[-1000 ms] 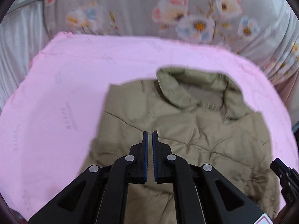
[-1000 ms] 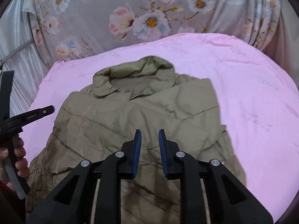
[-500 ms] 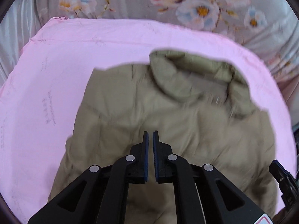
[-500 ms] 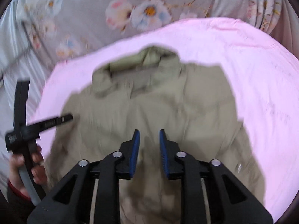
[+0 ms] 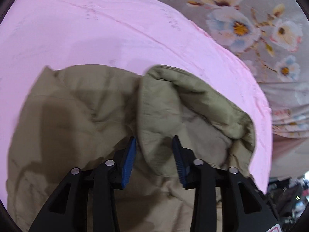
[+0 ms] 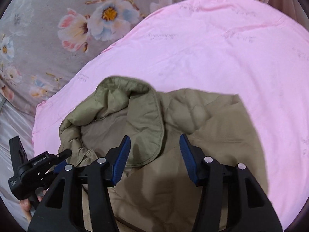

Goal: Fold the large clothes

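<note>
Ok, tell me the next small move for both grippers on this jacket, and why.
Probably lower both onto the collar and close. The left hand-held gripper and right hand-held gripper are opening, each hanging over one end of the olive jacket's collar, nothing pinched yet.

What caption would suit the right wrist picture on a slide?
Right gripper, jaws opening, poised over an olive padded jacket's collar on a pink sheet.

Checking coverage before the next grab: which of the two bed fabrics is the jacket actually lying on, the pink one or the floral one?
The plain pink sheet. The khaki jacket rests wholly on it; the grey floral fabric lies beyond the pink edge, clear of the jacket.
</note>
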The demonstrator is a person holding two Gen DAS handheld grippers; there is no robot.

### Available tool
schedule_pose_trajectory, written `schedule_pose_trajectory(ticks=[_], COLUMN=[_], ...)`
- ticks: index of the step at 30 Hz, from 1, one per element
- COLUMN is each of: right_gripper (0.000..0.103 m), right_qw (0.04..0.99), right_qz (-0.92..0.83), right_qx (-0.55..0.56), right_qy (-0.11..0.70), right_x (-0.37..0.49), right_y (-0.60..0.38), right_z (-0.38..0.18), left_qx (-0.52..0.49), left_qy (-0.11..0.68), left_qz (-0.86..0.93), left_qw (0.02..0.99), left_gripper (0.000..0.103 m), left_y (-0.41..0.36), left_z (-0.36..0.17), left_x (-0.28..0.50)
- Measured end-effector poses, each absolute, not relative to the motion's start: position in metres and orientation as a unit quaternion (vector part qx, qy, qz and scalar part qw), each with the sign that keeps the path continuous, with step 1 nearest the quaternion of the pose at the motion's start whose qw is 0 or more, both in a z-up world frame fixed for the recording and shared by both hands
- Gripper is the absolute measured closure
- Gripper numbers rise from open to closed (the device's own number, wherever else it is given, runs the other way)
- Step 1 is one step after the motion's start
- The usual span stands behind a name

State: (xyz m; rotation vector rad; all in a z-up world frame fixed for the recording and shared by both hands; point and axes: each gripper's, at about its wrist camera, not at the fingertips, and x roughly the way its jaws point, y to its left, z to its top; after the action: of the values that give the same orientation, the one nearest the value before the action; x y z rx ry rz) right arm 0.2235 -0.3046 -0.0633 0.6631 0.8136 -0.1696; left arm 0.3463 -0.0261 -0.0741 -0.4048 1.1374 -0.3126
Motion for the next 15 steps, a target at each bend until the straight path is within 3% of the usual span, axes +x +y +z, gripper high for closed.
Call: schedule_pose_trajectory(ticks=[1, 2, 3, 8, 15], right_gripper=[0.074, 0.096, 0.1, 0.101, 0.101], right_qw=[0.862, 0.863, 0.867, 0.899, 0.877], right_qz=[-0.064, -0.052, -0.046, -0.024, -0.046], right_qx=[0.317, 0.314, 0.308, 0.287, 0.24], right_qy=[0.39, 0.393, 0.389, 0.331, 0.414], right_x=[0.225, 0.226, 0.224, 0.196, 0.214], right_y=[-0.3, -0.297, -0.293, -0.288, -0.282], right_z=[-0.067, -0.068, -0.067, -0.043, -0.094], left_qx=[-0.181, -0.168, -0.157, -0.104, -0.046], left_qy=[0.532, 0.526, 0.521, 0.486, 0.503], left_qz=[-0.153, -0.162, -0.165, -0.164, -0.142], left_qw=[0.813, 0.818, 0.822, 0.852, 0.851], left_gripper=[0.095, 0.099, 0.1, 0.101, 0.098], left_y=[-0.03, -0.033, -0.034, -0.015, -0.018], left_z=[-0.072, -0.068, -0.064, -0.039, -0.086], left_x=[0.345, 0.344, 0.342, 0.33, 0.333])
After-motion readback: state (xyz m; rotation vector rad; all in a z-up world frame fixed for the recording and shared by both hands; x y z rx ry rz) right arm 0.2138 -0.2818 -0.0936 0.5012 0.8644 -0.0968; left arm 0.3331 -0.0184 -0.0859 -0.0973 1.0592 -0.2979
